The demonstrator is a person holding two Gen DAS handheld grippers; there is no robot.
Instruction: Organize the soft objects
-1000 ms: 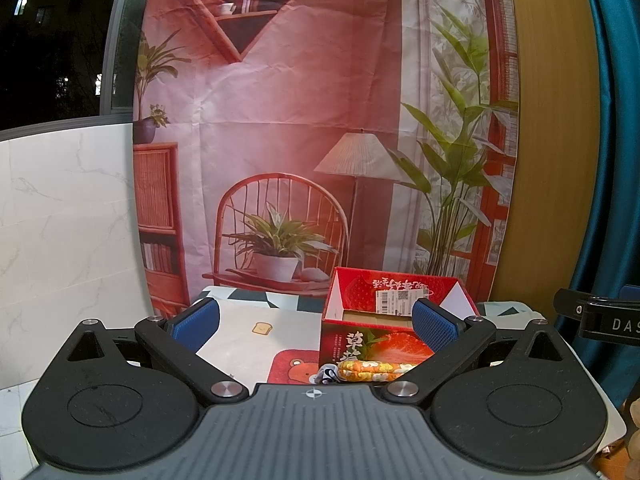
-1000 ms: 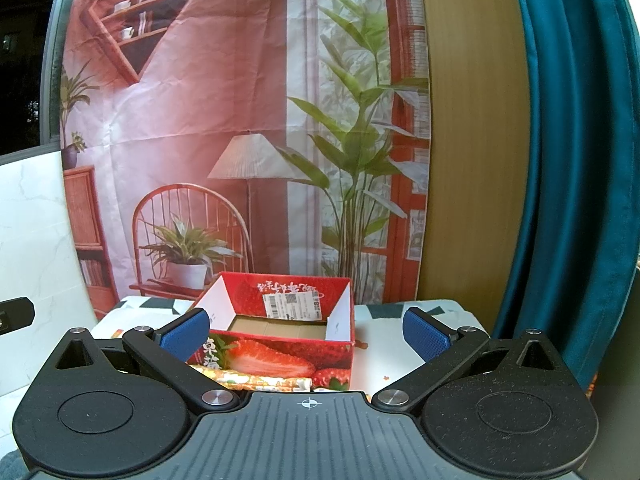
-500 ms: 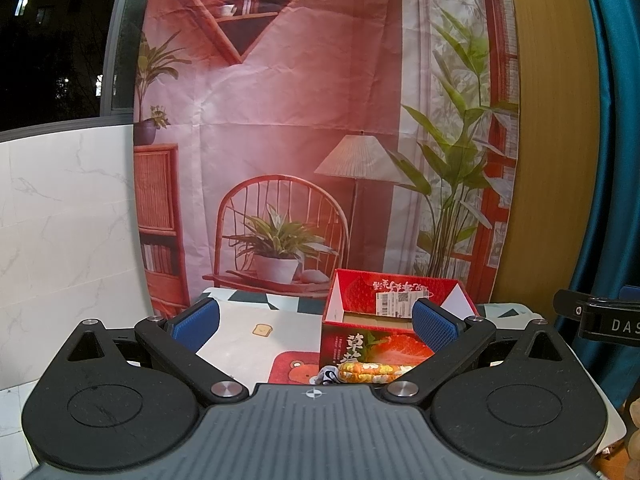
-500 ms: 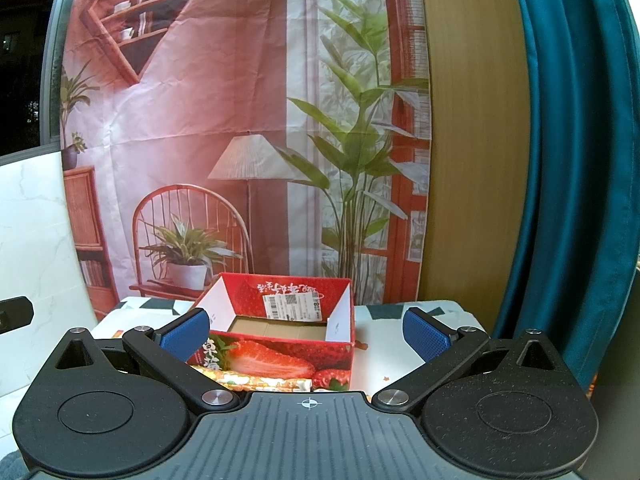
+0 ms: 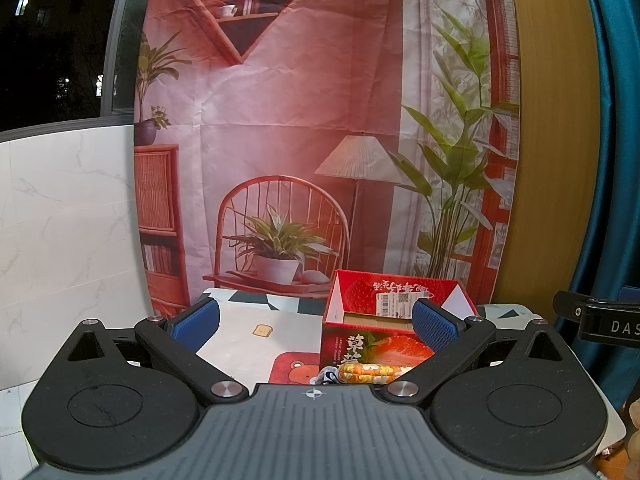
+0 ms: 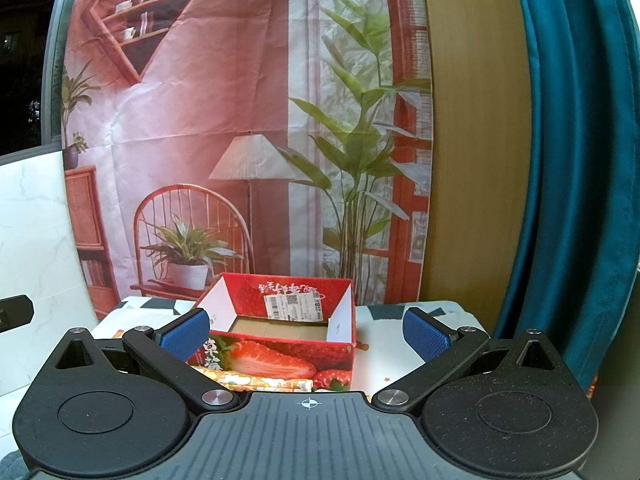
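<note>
left gripper (image 5: 315, 322): wide, empty | right gripper (image 6: 308, 330): wide, empty | soft roll (image 5: 374, 372) lower centre, before box (image 5: 394, 320) | advice: lower, pinch mid-length

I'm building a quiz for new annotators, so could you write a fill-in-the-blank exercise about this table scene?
1. The red carton has ____ printed on its front.
2. The carton's top is ____, showing its brown cardboard floor.
3. Both the left hand-held gripper and the right hand-held gripper are ____, holding nothing.
4. The orange patterned soft item lies in ____ of the carton.

Missing words: strawberries; open; open; front
</note>
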